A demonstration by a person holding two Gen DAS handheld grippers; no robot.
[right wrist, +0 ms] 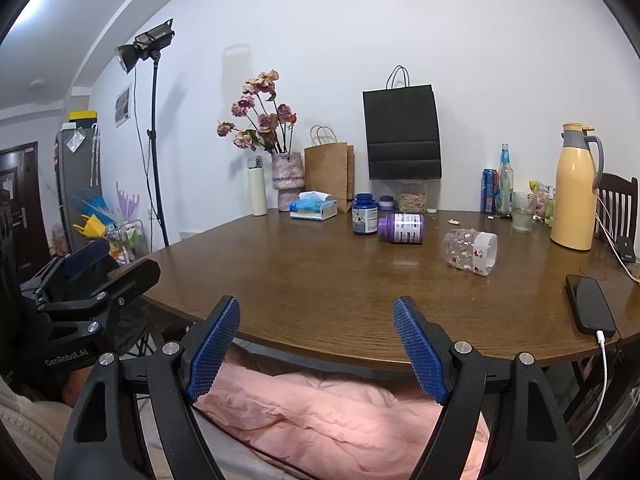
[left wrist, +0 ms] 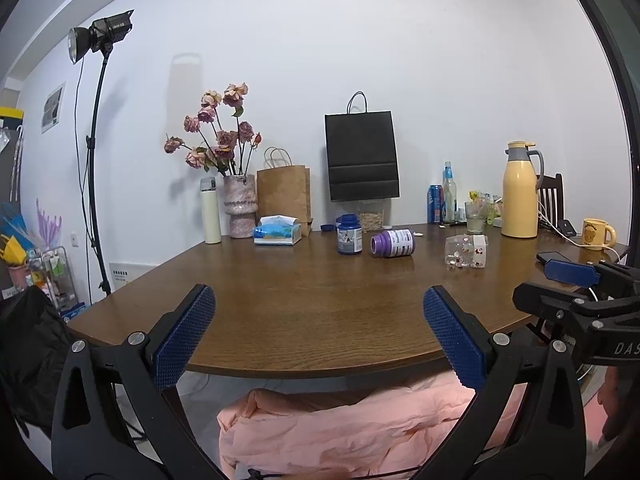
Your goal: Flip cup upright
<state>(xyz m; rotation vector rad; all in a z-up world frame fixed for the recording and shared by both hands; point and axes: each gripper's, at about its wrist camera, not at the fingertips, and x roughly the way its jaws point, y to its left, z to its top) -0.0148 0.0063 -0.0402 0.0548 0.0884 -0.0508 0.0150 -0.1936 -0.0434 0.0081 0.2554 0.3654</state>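
the clear plastic cup printed with small red-and-white figures [right wrist: 470, 249] lies on its side on the round dark-brown wooden table [right wrist: 320, 280], well out from the near edge, its wide mouth turned to the right in the right wrist view. just to its left a purple pill bottle with a white label [right wrist: 401, 228] also lies on its side, and beside that a dark blue pill bottle [right wrist: 364, 214] stands upright. the left gripper [left wrist: 318, 332] hangs at the near rim of the table with its blue textured pads spread wide and nothing between them. the right gripper [right wrist: 316, 344] sits the same way at the rim, jaws wide apart and empty, well short of the cup. a black phone on a white cable [right wrist: 590, 309] lies near the table's right edge, and a tall yellow thermos jug [right wrist: 574, 192] stands behind it. below the rim shows pink fabric [right wrist: 340, 412], perhaps a quilt, though the view there is poor.
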